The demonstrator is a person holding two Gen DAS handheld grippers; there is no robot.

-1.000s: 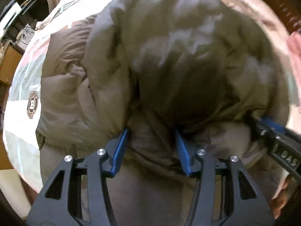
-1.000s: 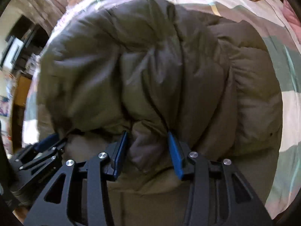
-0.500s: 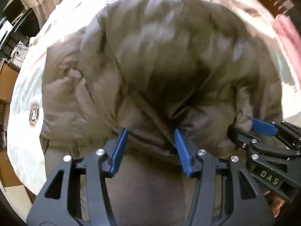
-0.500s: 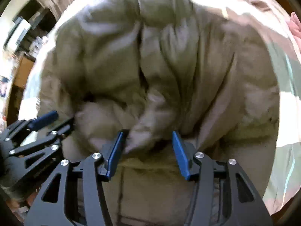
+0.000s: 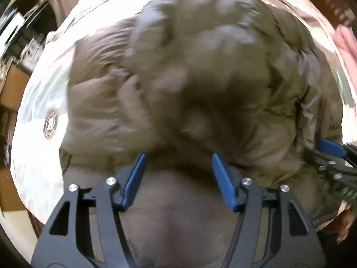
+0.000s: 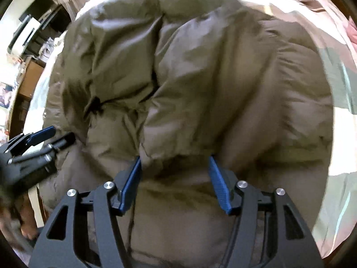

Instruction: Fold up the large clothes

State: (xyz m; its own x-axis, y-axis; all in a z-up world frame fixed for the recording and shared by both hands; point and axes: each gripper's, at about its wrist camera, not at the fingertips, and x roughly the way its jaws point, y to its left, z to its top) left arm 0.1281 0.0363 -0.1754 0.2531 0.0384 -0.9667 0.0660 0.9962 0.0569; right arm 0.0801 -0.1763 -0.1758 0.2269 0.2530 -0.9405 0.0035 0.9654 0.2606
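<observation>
Jacket [image 6: 223, 78]: olive-brown puffer cloth, quilted, slight sheen, creased
Bedcover [image 5: 40, 151]: pale patterned cloth, matt, round woven badge
Left gripper [image 5: 178, 176]: matt black plastic frame, blue pads, bright metal screws
Right gripper [image 6: 176, 178]: same black plastic, ribbed blue pads

left tongs [image 5: 178, 174]: spread wide | right tongs [image 6: 175, 172]: spread wide, side by side

Each claw, left [image 5: 178, 163] and right [image 6: 175, 165], is matte black plastic with triangular cut-outs in its arms and round silver screw heads at the joints. Flat, bright blue fingers [image 5: 135, 178] taper to narrow tips. A bit of bare skin [image 5: 344, 223] shows behind one.
</observation>
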